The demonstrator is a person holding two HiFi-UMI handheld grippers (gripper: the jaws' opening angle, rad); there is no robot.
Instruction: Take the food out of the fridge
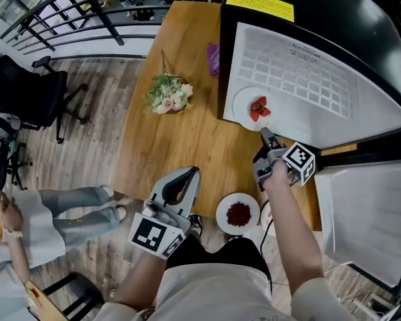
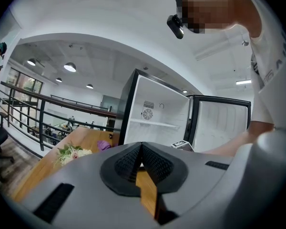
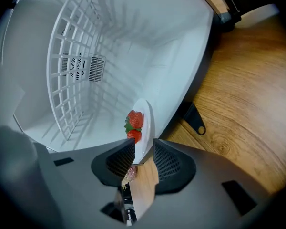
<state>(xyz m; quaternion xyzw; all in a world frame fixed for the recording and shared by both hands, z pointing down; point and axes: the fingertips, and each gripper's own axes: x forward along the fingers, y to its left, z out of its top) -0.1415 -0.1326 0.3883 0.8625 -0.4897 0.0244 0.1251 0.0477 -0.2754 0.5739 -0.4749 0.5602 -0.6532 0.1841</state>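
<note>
So the fridge (image 1: 301,116) is stood open on the worktop (image 1: 180,146), and the plate (image 1: 239,99) of strawberries (image 1: 258,108) is still sat just inside the fridge, on its white floor right at the front lip.

The plate's near rim is pinched between the pads of the right claw (image 1: 264,136), and it looks clamped rather than loosely around it. The rim is likely picked because it's the only part reachable from outside the fridge, and that way nothing gets pressed onto the berries.

The left claw (image 2: 141,147) is pressed together with nothing in it. It's held well back from the fridge, past the worktop's near edge, probably just parked out of the way.

A second plate (image 1: 222,209) of dark red food is set out in front of the fridge, so one lot seems to be out already. The space beside it is probably kept for this one.

With only one edge gripped, the plate will want to droop, so it should be slid out level and slowly or the strawberries could roll off.
</note>
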